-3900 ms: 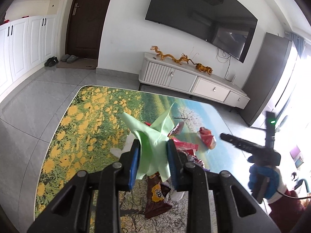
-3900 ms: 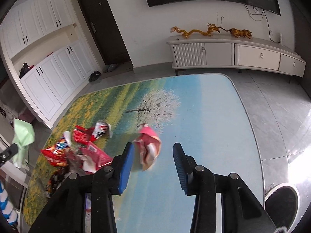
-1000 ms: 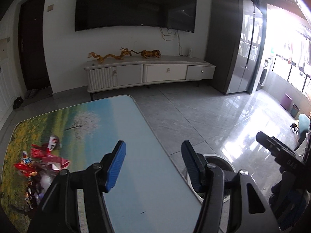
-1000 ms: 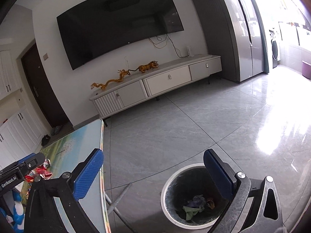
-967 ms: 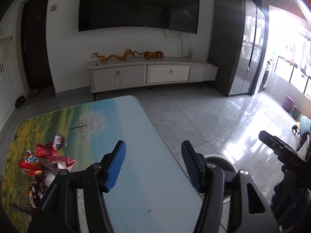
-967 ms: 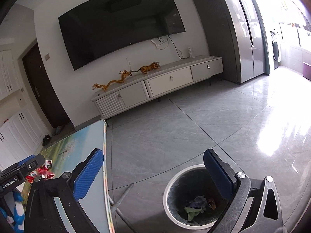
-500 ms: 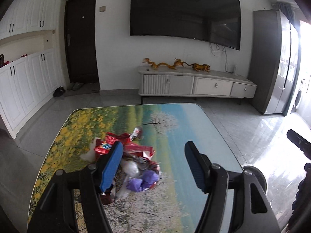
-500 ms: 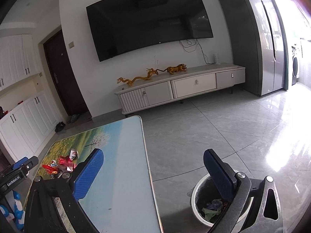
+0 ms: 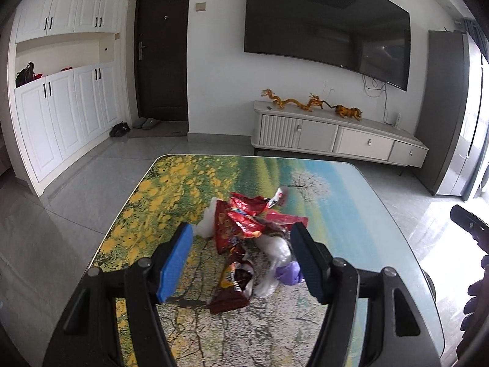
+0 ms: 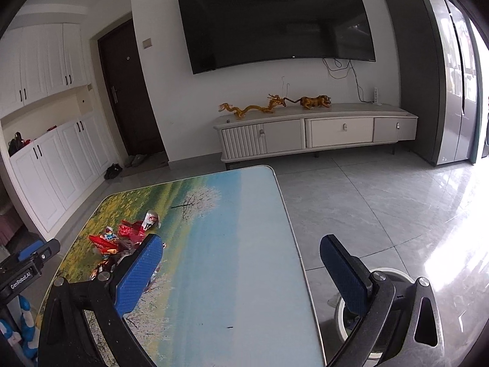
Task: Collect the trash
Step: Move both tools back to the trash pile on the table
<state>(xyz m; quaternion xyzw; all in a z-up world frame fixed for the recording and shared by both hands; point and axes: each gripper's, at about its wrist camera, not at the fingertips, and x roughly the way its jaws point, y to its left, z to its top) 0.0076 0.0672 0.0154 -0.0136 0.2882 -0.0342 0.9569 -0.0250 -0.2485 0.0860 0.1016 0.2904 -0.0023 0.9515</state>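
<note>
Here, the landscape-printed surface point(image 9: 171, 183) stretches ahead of the left gripper point(image 9: 241, 263), whose jaws, just widened, stand spread and empty above the wrapper pile point(image 9: 250, 232) lying directly before it, in a tiled room with a wall television point(image 10: 275, 18) and a low white cabinet point(image 10: 314, 134) beyond. The right gripper point(image 10: 244, 272) is spread and empty too, with the surface's bare blue end ahead, open floor and the bin point(image 10: 339, 305) by its right finger. The neighbouring tool, at left, reads "GenRobot.AI".
</note>
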